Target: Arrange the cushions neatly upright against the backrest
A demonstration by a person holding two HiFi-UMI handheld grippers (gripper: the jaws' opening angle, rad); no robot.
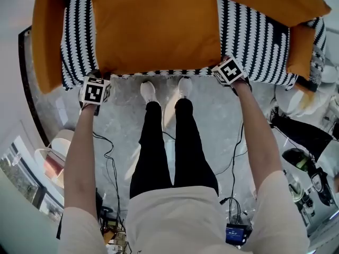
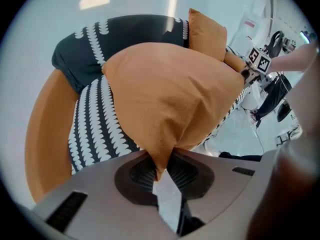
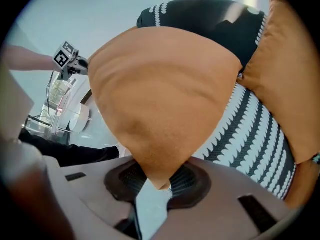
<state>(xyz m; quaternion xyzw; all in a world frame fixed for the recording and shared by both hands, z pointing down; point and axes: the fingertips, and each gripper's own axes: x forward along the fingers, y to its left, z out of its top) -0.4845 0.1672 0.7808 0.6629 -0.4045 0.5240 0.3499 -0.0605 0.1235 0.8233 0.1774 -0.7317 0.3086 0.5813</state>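
Observation:
A large orange cushion [image 1: 156,28] lies flat on the black-and-white patterned sofa seat [image 1: 249,36]. My left gripper [image 1: 97,77] holds its near left corner, and in the left gripper view the jaws [image 2: 160,166] are shut on that corner of the cushion [image 2: 170,94]. My right gripper [image 1: 224,67] holds the near right corner; in the right gripper view its jaws [image 3: 159,181] pinch the cushion [image 3: 165,94] tip. A second orange cushion [image 1: 275,1] leans at the sofa's far right end, also seen as the second cushion [image 3: 287,74] in the right gripper view.
Orange armrests [image 1: 47,36] [image 1: 301,52] close both sofa ends, and the dark backrest [image 2: 120,31] stands behind. The person's legs and white shoes [image 1: 148,91] stand at the front edge. Cables trail on the grey floor [image 1: 122,120]. A round white table [image 1: 55,152] is at left.

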